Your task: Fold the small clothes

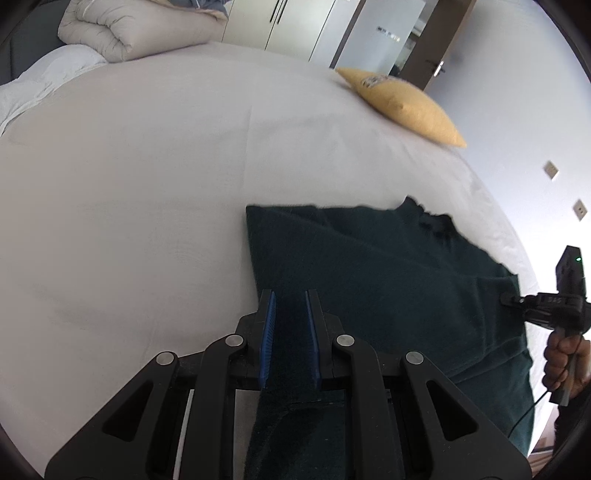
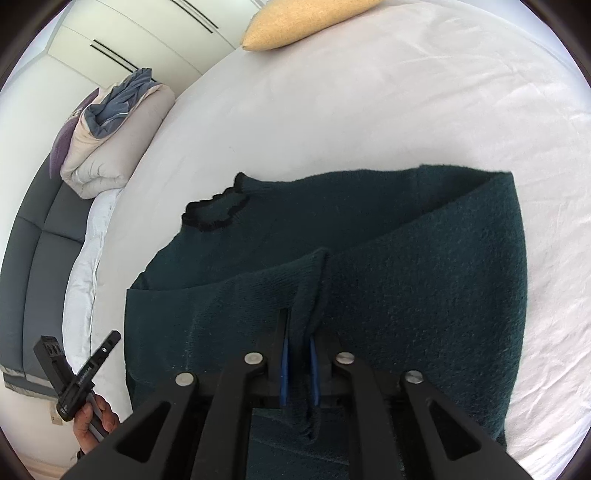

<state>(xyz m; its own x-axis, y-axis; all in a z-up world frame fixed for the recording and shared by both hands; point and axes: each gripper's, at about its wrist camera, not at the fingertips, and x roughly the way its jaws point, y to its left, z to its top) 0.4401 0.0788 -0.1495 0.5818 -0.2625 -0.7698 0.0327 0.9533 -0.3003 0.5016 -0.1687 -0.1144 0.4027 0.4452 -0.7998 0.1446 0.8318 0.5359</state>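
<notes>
Dark green sweater (image 2: 388, 258) lies crosswise on bed (image 1: 147, 184), neckline far from both claws; left claw (image 1: 290, 339) and right claw (image 2: 300, 363) each clench its near folded edge.

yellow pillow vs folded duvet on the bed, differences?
The yellow pillow is a single mustard cushion with pointed corners; the folded duvet is beige and rolled into thick layers. The pillow has nothing on it, while the duvet carries a blue-grey cloth. Both rest on the white sheet, far from the sweater.
</notes>
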